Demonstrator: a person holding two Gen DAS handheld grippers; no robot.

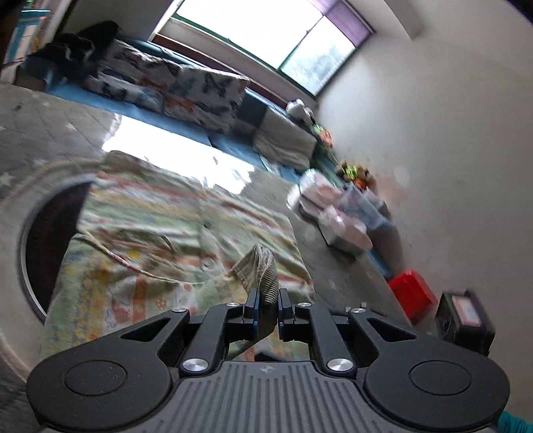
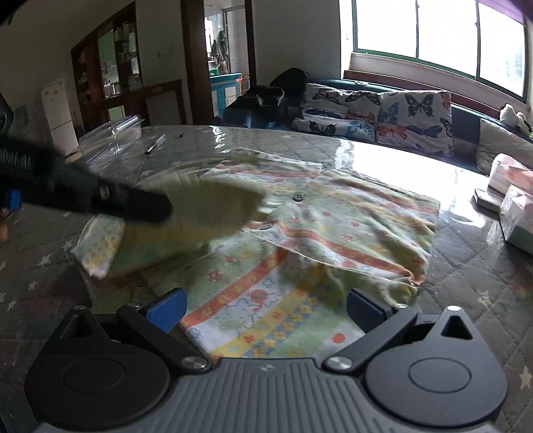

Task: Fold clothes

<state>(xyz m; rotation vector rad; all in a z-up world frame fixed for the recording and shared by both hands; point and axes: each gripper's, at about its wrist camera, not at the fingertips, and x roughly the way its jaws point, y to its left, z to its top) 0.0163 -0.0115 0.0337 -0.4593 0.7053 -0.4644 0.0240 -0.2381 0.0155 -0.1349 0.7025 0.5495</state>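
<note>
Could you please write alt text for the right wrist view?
The open right claw hovers over a patterned shirt on a quilted table, while the blurred left claw lifts its sleeve. Butterfly cushions sit under a window behind.

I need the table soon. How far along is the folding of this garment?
Early. Done: the garment lies spread on the table. In hand: the left gripper pinches its sleeve, lifted over the body; the right gripper hovers open. Left: remaining folds.
</note>
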